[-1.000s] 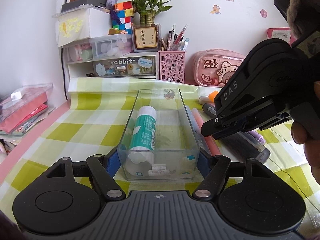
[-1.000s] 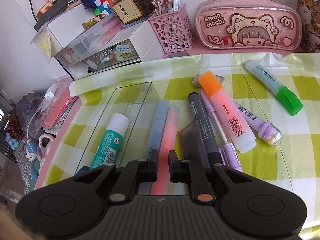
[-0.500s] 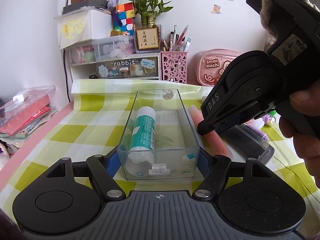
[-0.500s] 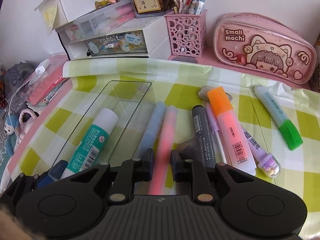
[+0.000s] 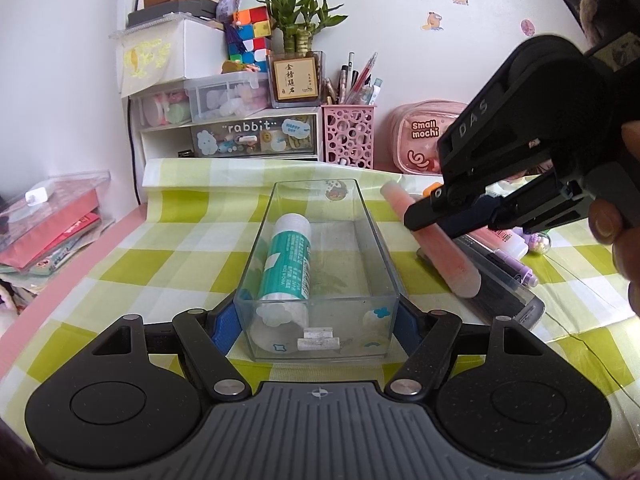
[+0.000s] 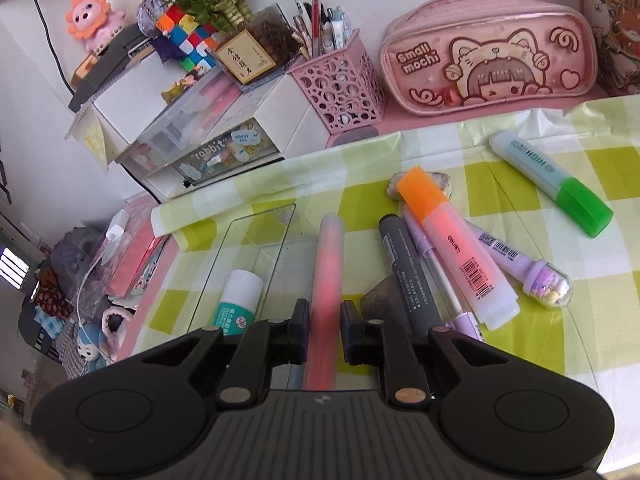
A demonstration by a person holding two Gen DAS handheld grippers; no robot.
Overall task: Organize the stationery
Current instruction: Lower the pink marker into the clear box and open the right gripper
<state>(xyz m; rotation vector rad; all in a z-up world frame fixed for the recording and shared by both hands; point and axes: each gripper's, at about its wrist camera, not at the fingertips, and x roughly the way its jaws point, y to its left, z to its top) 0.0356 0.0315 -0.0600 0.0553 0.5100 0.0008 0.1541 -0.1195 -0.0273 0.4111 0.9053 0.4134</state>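
The left gripper [image 5: 316,316] has its jaws clamped on the clear tray [image 5: 376,240] at lower centre. The right gripper [image 6: 324,326] holds a pink marker [image 6: 328,264] in narrow jaws, centre frame.

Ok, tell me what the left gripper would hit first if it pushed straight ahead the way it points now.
Nothing new at first: the left gripper is already shut on the clear tray. Pushing on would slide the tray over the checked cloth towards the white drawer unit, though depth is unclear.

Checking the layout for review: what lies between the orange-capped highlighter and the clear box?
In the right wrist view, the pink pen held by the right gripper and a grey marker lie between the orange-capped highlighter and the clear box.
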